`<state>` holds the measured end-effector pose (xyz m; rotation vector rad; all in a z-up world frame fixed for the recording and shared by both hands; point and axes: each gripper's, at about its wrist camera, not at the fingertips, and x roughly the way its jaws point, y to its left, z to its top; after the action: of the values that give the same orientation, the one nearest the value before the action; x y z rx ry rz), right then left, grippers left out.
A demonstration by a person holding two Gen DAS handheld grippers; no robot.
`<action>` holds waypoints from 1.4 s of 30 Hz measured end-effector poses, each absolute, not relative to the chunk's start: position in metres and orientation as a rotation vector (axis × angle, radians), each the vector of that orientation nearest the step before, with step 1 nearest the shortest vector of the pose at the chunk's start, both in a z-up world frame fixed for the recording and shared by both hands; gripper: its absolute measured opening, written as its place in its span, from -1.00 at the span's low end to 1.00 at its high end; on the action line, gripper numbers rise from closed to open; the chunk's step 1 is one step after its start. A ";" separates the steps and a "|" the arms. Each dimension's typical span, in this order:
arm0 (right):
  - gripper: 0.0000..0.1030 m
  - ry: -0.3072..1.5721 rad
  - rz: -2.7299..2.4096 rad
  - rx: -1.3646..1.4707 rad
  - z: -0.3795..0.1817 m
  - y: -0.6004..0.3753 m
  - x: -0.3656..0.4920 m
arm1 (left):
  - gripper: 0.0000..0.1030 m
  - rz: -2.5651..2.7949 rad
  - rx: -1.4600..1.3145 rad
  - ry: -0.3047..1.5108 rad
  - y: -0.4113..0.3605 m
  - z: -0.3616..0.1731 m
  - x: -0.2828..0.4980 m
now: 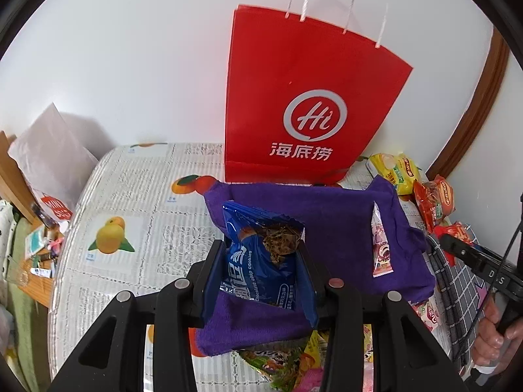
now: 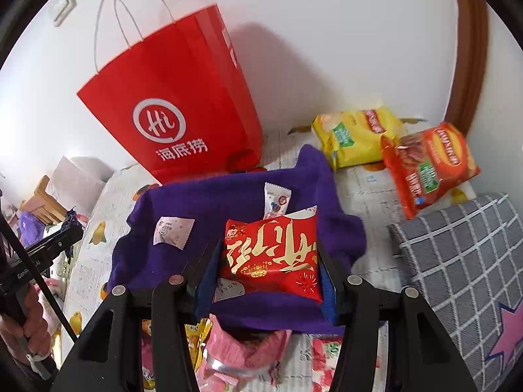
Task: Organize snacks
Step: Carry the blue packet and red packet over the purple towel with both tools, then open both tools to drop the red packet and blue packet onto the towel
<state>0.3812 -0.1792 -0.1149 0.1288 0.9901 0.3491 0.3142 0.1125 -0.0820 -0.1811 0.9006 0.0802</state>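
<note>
Left wrist: fingers [image 1: 261, 261] clamp blue cookie packet [image 1: 261, 261] above purple cloth [image 1: 327, 209].

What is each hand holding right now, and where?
Left tongs pinch the blue cookie packet by its side edges; right tongs grip the red snack packet likewise.

Blue cookie pack [image 1: 261, 261], choc chip picture on front, upright and slightly crumpled, pinched at its sides over the near left part of the purple cloth [image 1: 327, 215]. Red snack pack [image 2: 274, 254] w/ gold lettering, puffy, clamped likewise over the cloth's near right. On the cloth: small white sachet [image 2: 172, 232] lying flat at left, slim white-pink stick pack [image 2: 276, 201] further back. Yellow chip bag [image 2: 356, 140] and orange chip bag [image 2: 428, 166] lie far right, overlapping.
</note>
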 end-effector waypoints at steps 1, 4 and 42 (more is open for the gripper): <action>0.02 1.001 0.355 0.124 -0.119 -0.176 0.386 | -0.24 0.083 -0.183 0.904 0.114 -0.083 0.316; 0.02 1.020 0.354 0.109 -0.126 -0.169 0.395 | -0.24 0.079 -0.184 0.912 0.116 -0.089 0.322; 0.05 1.124 0.377 0.111 -0.213 -0.168 0.416 | -0.23 -0.012 -0.170 1.093 0.097 -0.167 0.372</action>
<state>0.4158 -0.1683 -0.2126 0.1108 1.1239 0.3773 0.3720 0.0974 -0.1672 -0.1703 1.0930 -0.0119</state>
